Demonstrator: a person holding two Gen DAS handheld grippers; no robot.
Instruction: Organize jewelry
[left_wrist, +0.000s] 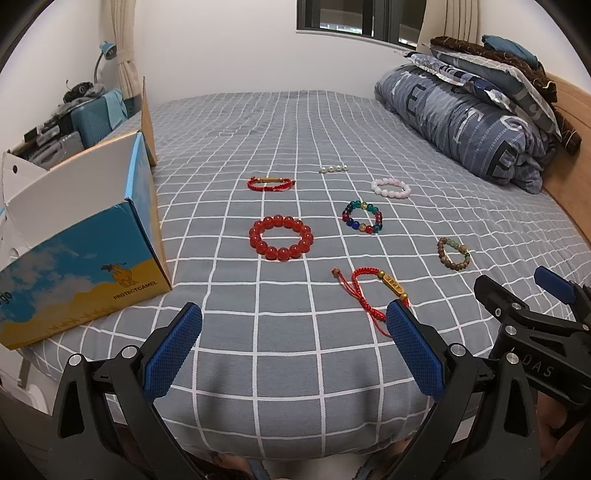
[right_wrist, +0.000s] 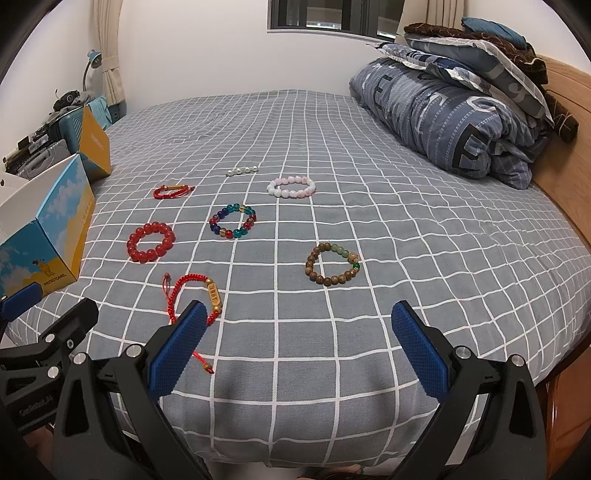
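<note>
Above checked bedsheet (left_wrist: 295, 350), both hand-held grippers (left_wrist: 293, 334) (right_wrist: 299, 334) wide, seemingly empty.

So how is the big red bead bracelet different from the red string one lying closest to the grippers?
The red bead bracelet is a closed ring of large glossy round beads; the red string bracelet is thin braided cord carrying a gold bar charm. The bead bracelet lies as a neat circle, while the string bracelet trails loose tails toward the bed's edge. Both are red and lie flat on the checked bedsheet, untouched.

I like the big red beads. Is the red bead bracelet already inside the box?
No, the red bead bracelet lies on the bedsheet, beside the box.
</note>
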